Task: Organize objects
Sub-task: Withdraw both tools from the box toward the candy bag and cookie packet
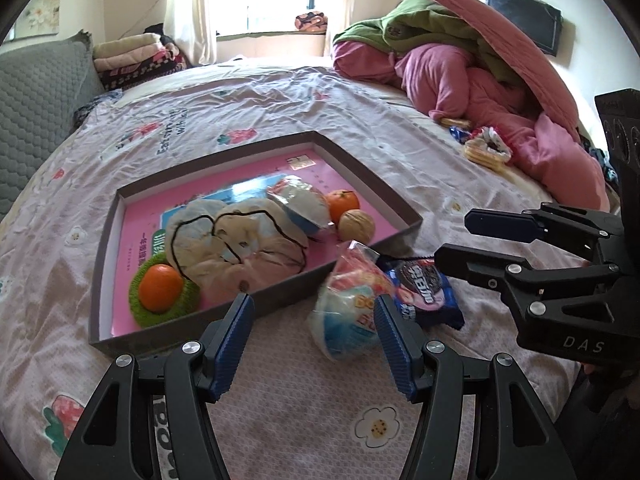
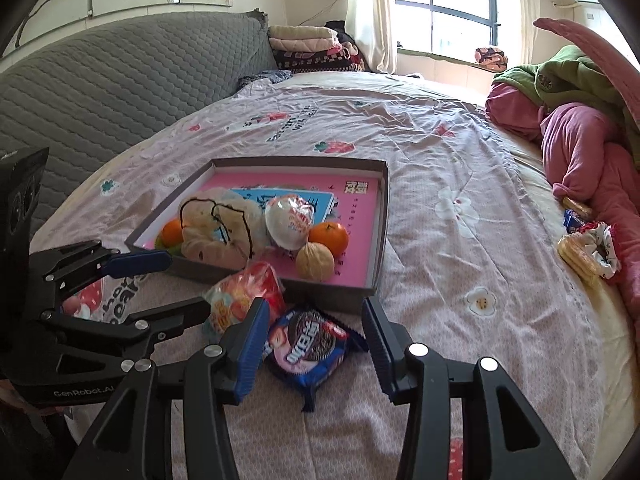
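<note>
Grey shallow box [image 2: 376, 236] on bed [image 2: 460, 152], already half full. Two snacks outside, against its near wall: bigger puffy snack bag [image 1: 348, 312] off left tongs [image 1: 316, 340] inner finger, long axis toward box. Smaller cookie pack [image 2: 310, 344] dead centre between right tongs [image 2: 314, 344], long axis pointing away. Both tongs spread, pinching nothing. Guess: right grabs cookies first.

On a pale lilac bedsheet [image 1: 300, 412] printed with white flowers and red strawberries, a grey shallow box [image 1: 105, 240] with a pink lining holds two orange tangerines [image 1: 161, 288], one on a green knitted coaster [image 1: 140, 312], beside a blue Oreo packet [image 2: 308, 344].
</note>
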A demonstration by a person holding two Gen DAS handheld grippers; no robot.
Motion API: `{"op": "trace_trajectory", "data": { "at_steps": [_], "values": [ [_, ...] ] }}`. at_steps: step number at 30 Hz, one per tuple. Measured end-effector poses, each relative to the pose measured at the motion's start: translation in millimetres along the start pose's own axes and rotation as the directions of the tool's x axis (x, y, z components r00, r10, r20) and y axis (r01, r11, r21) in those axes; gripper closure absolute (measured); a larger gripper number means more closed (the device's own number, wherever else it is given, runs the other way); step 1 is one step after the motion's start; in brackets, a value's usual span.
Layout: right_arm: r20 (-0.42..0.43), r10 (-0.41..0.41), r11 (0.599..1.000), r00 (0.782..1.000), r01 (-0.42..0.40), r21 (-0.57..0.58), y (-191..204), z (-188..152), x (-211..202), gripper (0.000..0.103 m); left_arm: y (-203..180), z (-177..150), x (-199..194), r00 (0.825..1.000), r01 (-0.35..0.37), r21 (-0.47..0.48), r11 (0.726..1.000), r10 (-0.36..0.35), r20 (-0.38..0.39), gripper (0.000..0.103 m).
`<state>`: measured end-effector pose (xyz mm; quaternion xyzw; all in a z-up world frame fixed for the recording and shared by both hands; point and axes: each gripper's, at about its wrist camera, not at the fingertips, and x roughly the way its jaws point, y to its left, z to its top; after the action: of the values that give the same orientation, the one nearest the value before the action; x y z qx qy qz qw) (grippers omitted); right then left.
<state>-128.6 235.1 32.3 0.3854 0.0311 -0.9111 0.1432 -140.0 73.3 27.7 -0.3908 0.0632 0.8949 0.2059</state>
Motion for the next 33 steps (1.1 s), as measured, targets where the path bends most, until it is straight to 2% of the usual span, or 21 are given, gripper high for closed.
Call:
{"op": "trace_trajectory", "data": {
  "at_steps": [12,23,33],
  "values": [
    [-0.065,-0.022,0.999,0.998,0.019,-0.043,-1,-18,3,0.055,-5,-4,11,1.000,0.014,0.016,1.000,-0.014,-0.025,0.039],
    [-0.112,-0.009,0.997,0.994,0.000,-0.077,-3,-32,9,0.055,-8,-6,23,0.998,0.029,0.014,0.999,-0.028,-0.047,0.039],
    [-0.127,-0.010,0.991,0.992,-0.007,-0.133,4,-38,21,0.055,-9,-7,34,0.997,0.050,0.002,0.999,-0.050,-0.065,0.038]
  ]
}}
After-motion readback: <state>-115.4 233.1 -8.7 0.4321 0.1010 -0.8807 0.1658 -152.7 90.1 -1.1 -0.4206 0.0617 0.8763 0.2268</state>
